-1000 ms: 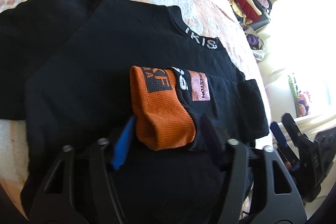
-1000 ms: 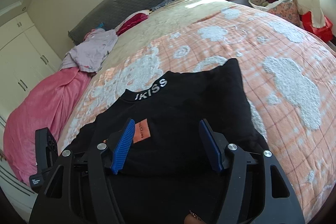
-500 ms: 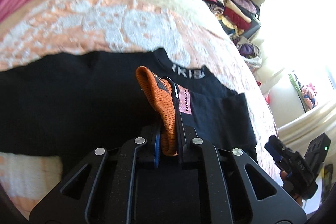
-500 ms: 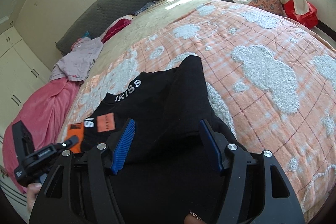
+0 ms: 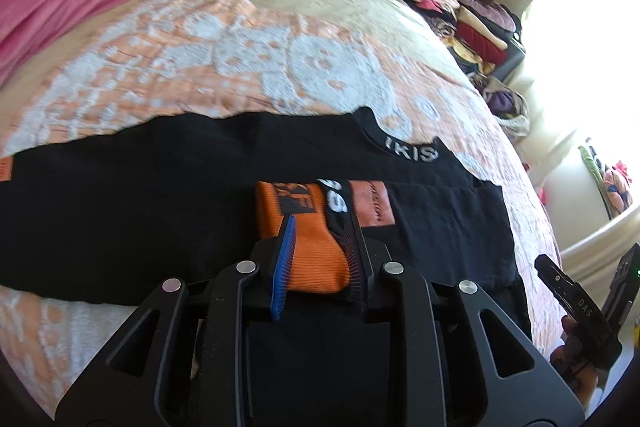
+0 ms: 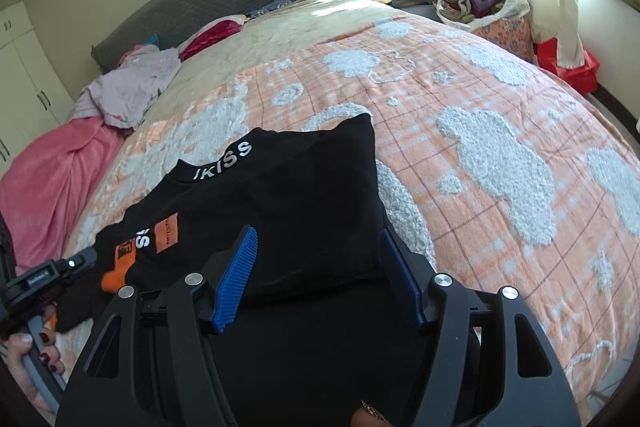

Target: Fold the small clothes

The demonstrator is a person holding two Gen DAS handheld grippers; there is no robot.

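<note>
item: black top (image 5: 168,203), spread on the bed (image 5: 224,51), near edge. left gripper (image 5: 318,251): jaws pinching the orange cuff (image 5: 308,247) of a sleeve folded across the chest. right gripper (image 6: 316,275): jaws spread, holding nothing (fabric lies between them, contact unclear). risks: ribbed cuff slipping out; sleeve bunching if dragged; body shifting, since nothing visibly pins it.

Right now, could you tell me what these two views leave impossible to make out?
- Black shirt hem: both views, hidden beneath the gripper bodies.
- Orange cuff end: left wrist view, covered by the left gripper fingers.
- Far sleeve: left wrist view, cut off at the left edge.
- Orange patch lettering: too small.
</note>
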